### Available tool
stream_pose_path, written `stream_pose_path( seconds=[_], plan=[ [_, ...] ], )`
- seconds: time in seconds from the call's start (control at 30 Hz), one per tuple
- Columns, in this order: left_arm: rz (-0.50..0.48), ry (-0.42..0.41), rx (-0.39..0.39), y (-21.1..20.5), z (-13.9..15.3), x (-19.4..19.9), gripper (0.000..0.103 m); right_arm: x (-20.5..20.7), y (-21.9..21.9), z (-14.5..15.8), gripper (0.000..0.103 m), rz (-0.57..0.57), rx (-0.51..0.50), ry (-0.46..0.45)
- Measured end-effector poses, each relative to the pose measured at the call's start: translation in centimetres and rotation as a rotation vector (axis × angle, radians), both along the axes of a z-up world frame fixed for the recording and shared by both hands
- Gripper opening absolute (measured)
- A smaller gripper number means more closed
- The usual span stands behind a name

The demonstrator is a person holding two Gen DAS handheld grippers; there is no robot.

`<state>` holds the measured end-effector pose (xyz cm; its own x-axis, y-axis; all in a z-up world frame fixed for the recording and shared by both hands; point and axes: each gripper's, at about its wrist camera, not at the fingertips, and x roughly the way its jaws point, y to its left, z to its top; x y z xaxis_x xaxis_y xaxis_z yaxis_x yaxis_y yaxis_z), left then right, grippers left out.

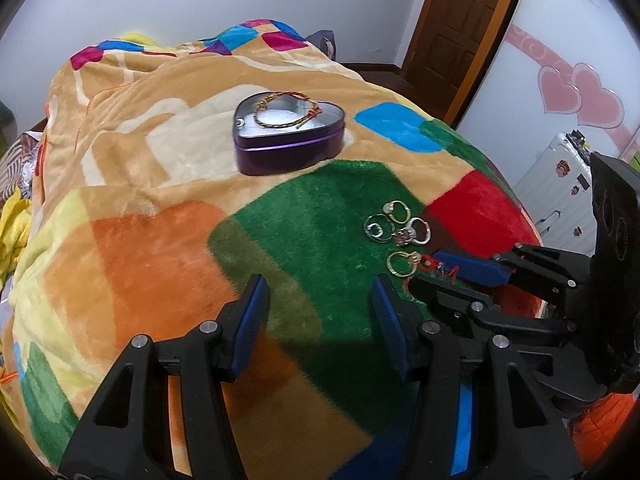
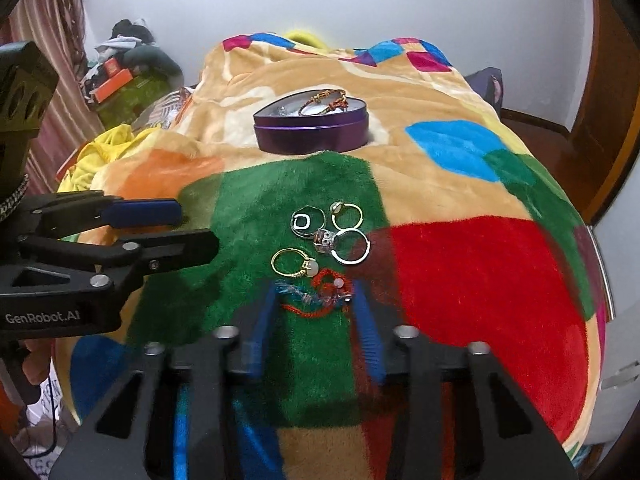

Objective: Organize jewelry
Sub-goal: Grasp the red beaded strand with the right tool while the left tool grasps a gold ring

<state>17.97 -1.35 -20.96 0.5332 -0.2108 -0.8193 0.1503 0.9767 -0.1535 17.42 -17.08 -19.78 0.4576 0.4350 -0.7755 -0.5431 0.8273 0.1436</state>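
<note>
A purple heart-shaped tin (image 1: 288, 148) (image 2: 312, 136) stands open on the patchwork blanket, with a gold and red bracelet (image 1: 286, 110) draped across its rim. Several rings (image 1: 396, 226) (image 2: 332, 228) lie in a cluster on the green patch, and a gold ring (image 2: 294, 264) lies just in front of them. A red cord bracelet (image 2: 316, 298) with beads sits between the fingers of my right gripper (image 2: 316, 300) (image 1: 430, 270), whose pads touch its two ends. My left gripper (image 1: 318, 284) (image 2: 196, 228) hangs open over the green and orange patches, holding nothing.
The blanket (image 1: 160, 240) falls away at the bed's edges. A white suitcase (image 1: 560, 184) and a wooden door (image 1: 460, 20) stand to the right. Yellow cloth (image 2: 100, 152) and piled clutter (image 2: 128, 72) lie to the left of the bed.
</note>
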Motion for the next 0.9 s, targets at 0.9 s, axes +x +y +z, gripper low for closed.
stream_pose_path(
  seconds=[0.9],
  plan=[
    [-0.106,0.034,-0.025,-4.7,-1.4,2.2,0.019,1.2,-6.0,3.0,0.006,-0.159,0.068,-0.052]
  ],
)
